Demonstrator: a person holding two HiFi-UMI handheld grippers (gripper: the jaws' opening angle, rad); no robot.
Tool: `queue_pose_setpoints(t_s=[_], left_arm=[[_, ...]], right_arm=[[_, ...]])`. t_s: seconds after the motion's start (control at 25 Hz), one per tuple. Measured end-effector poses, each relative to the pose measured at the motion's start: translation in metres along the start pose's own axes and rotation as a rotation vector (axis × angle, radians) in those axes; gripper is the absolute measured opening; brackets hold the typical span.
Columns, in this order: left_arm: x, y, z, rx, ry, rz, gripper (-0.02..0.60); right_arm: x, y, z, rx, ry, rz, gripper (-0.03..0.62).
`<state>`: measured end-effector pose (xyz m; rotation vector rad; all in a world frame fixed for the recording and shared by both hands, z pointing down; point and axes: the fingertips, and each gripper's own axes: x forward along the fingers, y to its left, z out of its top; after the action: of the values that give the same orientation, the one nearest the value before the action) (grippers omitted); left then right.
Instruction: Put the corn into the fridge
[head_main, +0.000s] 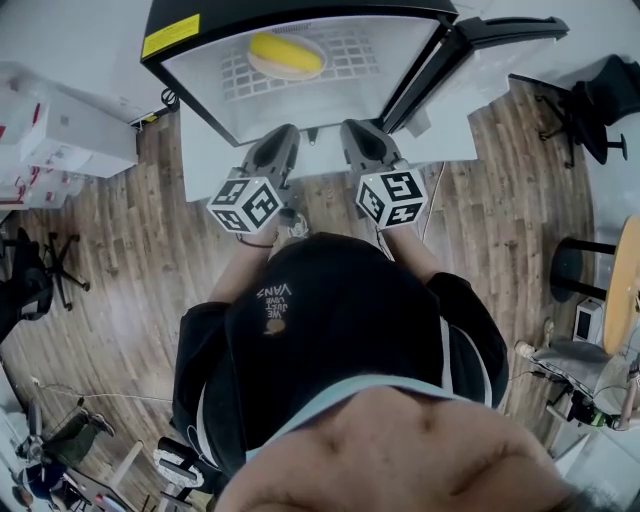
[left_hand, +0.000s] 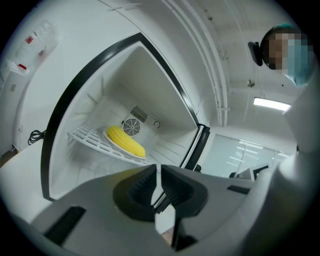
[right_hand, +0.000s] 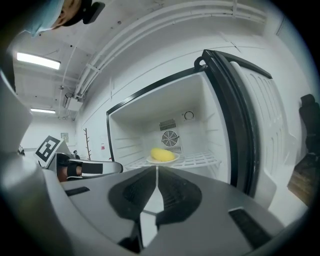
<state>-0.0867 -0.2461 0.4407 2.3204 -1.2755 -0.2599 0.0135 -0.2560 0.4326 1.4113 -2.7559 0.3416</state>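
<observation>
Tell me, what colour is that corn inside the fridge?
Yellow. The corn shows best in the left gripper view.

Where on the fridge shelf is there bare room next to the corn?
The shelf is bare between the plate and the door-side wall; that is the wider patch. A narrower strip lies on the plate's other side. The corn fills the plate.

Office-style workroom with a lab feel

A wood-plank floor (head_main: 120, 250) carries black swivel chairs (head_main: 590, 105), stacked white boxes (head_main: 70, 135) and loose cables (head_main: 90, 395). A small white fridge (head_main: 230, 22) stands open against a plain white wall (left_hand: 100, 30). Overhead run bare pipes (right_hand: 150, 30) and strip lights (right_hand: 37, 61), and glass partitions (left_hand: 235, 155) show beyond the fridge.
</observation>
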Motion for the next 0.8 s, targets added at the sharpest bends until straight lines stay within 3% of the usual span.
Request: queue_pose_setpoints(t_s=[0.8], left_arm=[[-0.034,-0.036,-0.020,0.029,-0.023,0.038,0.038]], right_arm=[[-0.047,0.014,-0.020,-0.020,0.040,0.053,0.021]])
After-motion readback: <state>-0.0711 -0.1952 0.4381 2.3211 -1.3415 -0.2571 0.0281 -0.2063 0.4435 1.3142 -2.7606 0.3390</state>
